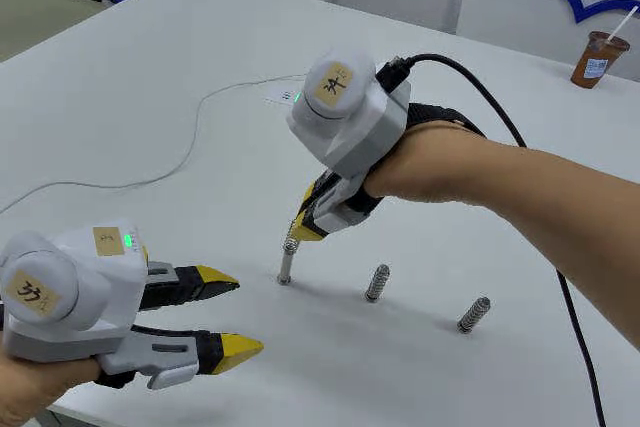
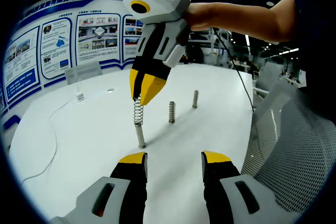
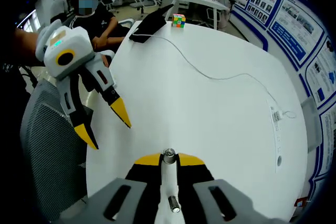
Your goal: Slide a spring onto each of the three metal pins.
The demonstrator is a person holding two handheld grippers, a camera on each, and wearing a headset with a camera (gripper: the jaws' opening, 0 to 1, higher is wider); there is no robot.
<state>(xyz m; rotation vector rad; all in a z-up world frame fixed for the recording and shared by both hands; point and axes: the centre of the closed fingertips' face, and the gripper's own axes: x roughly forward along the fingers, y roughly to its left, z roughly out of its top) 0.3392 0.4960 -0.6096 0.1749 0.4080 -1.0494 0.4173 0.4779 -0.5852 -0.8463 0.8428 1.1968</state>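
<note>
Three metal pins stand upright in a row on the white table (image 1: 150, 97). The left pin (image 1: 285, 269) (image 2: 140, 136) has a spring (image 2: 138, 112) around its upper part only. My right gripper (image 1: 299, 232) (image 2: 142, 94) is shut on that spring's top, and the pin's tip (image 3: 169, 155) shows between its jaws. A spring covers the middle pin (image 1: 377, 283) (image 2: 171, 112) and another covers the right pin (image 1: 474, 314) (image 2: 195, 98). My left gripper (image 1: 238, 315) (image 2: 174, 158) (image 3: 108, 132) hangs open and holds nothing, near the table's front edge, left of the pins.
A thin white cable (image 1: 190, 152) runs across the table behind the pins. A black cable (image 1: 500, 107) trails from the right gripper. An iced drink cup (image 1: 598, 57) stands at the far right. A grey mesh chair (image 2: 294, 145) stands beside the table. A person (image 3: 97, 22) sits at the far end.
</note>
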